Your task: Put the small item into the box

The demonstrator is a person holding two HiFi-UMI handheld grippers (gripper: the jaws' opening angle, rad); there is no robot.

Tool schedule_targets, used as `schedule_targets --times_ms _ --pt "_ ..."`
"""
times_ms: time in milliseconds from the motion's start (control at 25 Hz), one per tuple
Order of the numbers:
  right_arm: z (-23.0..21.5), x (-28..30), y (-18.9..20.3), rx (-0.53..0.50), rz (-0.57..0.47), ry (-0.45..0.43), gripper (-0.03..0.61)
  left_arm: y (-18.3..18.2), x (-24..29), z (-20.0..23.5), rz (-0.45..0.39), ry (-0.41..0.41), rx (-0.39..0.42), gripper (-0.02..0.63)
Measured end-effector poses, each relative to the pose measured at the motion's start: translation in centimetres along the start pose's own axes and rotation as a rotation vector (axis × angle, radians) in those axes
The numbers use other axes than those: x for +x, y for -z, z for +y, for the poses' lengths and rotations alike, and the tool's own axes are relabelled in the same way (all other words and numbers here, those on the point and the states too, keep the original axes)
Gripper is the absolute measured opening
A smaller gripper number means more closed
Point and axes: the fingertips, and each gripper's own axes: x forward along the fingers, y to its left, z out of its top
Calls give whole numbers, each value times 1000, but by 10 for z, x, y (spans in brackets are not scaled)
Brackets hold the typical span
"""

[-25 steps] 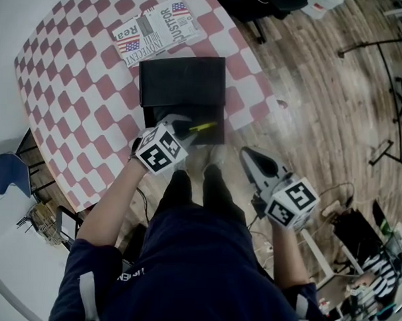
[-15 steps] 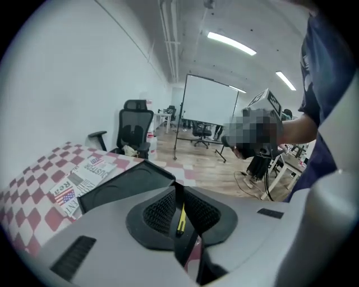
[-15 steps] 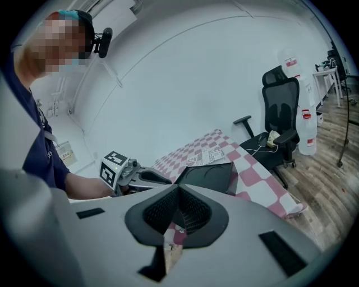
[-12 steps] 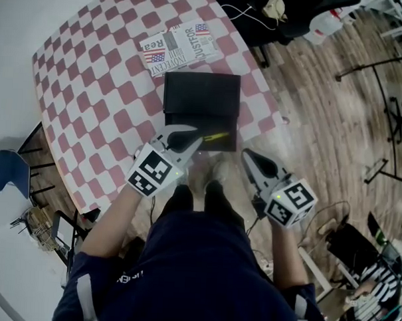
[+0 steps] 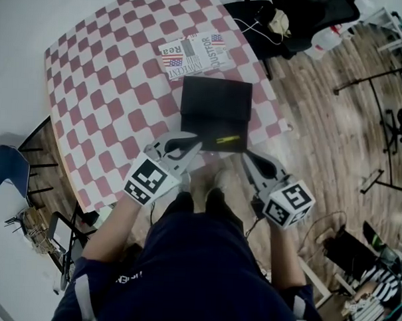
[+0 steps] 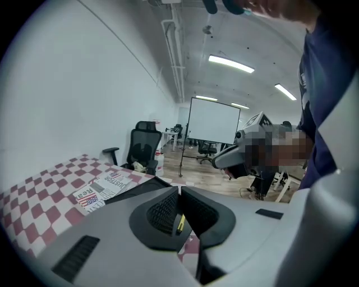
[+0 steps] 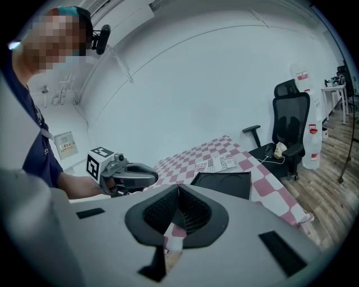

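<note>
The left gripper (image 5: 196, 145), jaws pressed together and empty like the right gripper (image 5: 247, 156), has backed off the box (image 5: 213, 105) at the table's (image 5: 105, 79) near edge, leaving the yellow item (image 5: 227, 139) inside, so the task looks done.

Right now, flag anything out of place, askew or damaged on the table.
Nothing looks spilled or damaged. The yellow item lies inside the black box, in its near half. The box sits close to the table edge but fully on it, and the newspaper behind it lies slightly skewed to it.
</note>
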Motion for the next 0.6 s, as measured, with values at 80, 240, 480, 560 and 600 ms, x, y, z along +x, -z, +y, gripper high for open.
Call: schedule_targets --times_ms 80,240,480,560,600 --pt "9 2 -1 -9 -2 0 17 3 -12 1 -10 -5 -15 41" --pt "24 5 -3 -30 -4 -1 17 8 -32 2 -33 -13 -42 37" --pt "43 12 -3 -68 0 -2 17 10 -51 2 -72 -6 -91 37" --pt "48 13 -2 -76 3 -4 17 8 -56 2 -83 -9 -92 37" --pt "51 14 -1 -79 4 -6 17 7 -58 2 -87 -10 -92 37"
